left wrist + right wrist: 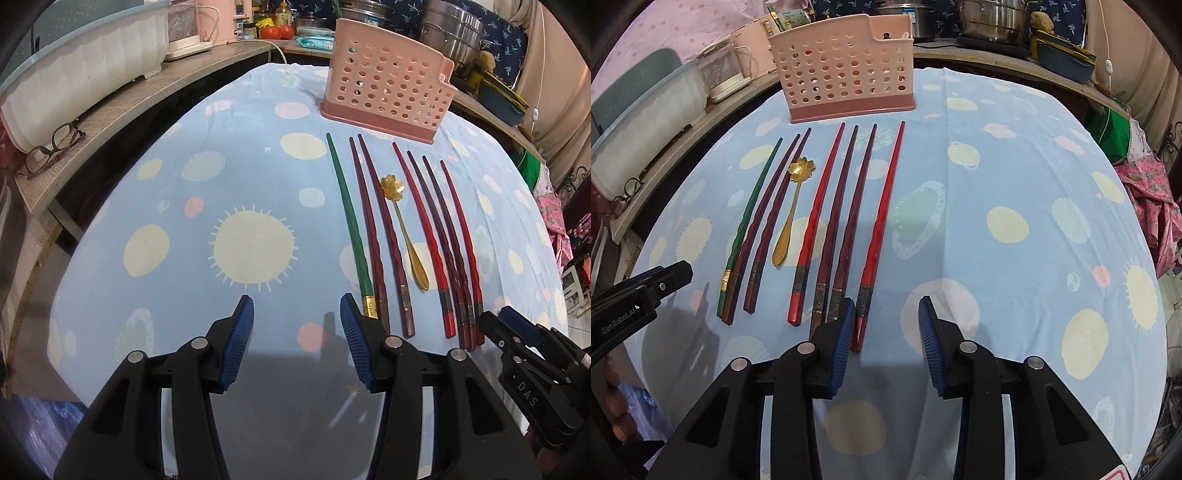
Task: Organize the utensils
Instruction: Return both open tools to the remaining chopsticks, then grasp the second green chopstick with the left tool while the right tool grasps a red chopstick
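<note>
Several chopsticks lie side by side on the blue patterned tablecloth (147,221): one green chopstick (349,225) (748,218) at the left, then dark maroon and red chopsticks (384,236) (846,218). A gold spoon (406,236) (790,214) with a flower-shaped end lies among them. A pink perforated utensil holder (384,92) (842,70) stands upright behind them. My left gripper (297,317) is open and empty, left of the chopsticks' near ends. My right gripper (886,317) is open and empty, its left finger over the near ends of the rightmost chopsticks.
A shelf (122,107) runs along the left with glasses (55,146) and a white tub (74,77). Steel pots (450,33) and tomatoes (279,32) stand behind the holder. Pink cloth (1152,199) hangs at the right.
</note>
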Tool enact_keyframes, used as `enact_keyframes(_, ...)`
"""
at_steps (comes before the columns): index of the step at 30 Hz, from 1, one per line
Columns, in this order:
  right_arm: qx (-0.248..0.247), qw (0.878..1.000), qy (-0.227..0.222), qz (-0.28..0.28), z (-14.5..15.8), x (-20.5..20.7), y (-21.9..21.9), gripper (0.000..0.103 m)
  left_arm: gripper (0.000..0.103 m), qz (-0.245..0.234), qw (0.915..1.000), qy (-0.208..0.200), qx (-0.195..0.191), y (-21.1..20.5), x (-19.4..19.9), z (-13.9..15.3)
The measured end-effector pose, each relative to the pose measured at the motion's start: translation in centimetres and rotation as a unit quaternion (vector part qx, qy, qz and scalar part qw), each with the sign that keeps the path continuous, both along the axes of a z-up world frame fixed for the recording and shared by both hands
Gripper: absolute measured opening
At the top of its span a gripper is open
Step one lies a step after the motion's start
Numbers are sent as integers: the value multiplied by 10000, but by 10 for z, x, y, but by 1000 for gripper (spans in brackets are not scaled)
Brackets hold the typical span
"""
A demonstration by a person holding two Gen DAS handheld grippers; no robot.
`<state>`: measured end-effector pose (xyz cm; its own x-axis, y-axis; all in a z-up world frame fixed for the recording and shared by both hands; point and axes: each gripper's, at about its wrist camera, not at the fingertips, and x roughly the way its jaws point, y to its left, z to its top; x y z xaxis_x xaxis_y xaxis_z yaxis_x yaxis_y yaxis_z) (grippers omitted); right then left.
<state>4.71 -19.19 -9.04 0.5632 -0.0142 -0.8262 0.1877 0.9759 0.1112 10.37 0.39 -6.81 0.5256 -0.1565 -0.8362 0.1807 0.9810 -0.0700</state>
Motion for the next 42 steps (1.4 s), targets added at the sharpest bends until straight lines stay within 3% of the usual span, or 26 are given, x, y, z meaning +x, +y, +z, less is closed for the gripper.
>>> enact_keyframes(11, 50, 10000, 57, -25, -6, 3, -3, 17, 46, -87, 9999, 90, -35, -6, 0, -4)
enact_keyframes(15, 126, 9999, 59, -64, -7, 1, -8, 7, 46, -118, 9998, 144, -101, -7, 0, -6)
enact_keyframes(27, 207, 9997, 56, -69, -7, -1, -9, 7, 46, -327, 9991, 208, -168, -26, 2, -9)
enact_keyframes(42, 237, 9997, 62, -66, -7, -1, -9, 7, 48, -143, 9994, 310, -39, -17, 7, -19)
